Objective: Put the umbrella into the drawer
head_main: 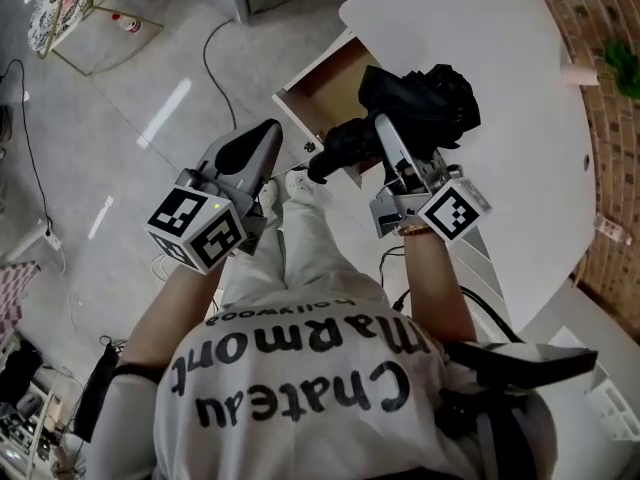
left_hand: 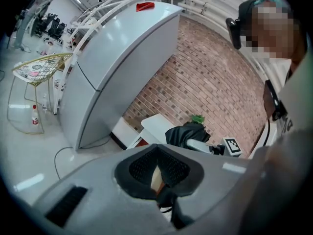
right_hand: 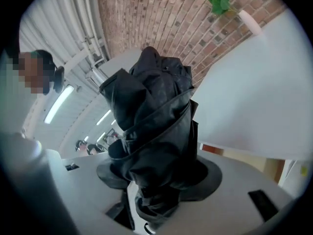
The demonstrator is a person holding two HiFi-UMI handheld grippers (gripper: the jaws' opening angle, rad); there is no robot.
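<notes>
Right gripper point(right_hand: 159, 177) jaws clamp the folded black umbrella point(right_hand: 156, 116) at frame center, by the open drawer point(head_main: 318, 90). Left gripper point(left_hand: 157, 166) jaws are pinched together and empty.

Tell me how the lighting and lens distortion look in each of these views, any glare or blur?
Head view: bright glare streaks on the glossy floor, otherwise sharp. Left gripper view: strong fisheye, the fridge bows and the corners go dark. Right gripper view: the black umbrella fills the middle, close and slightly soft, with ceiling lights blown out behind it.
</notes>
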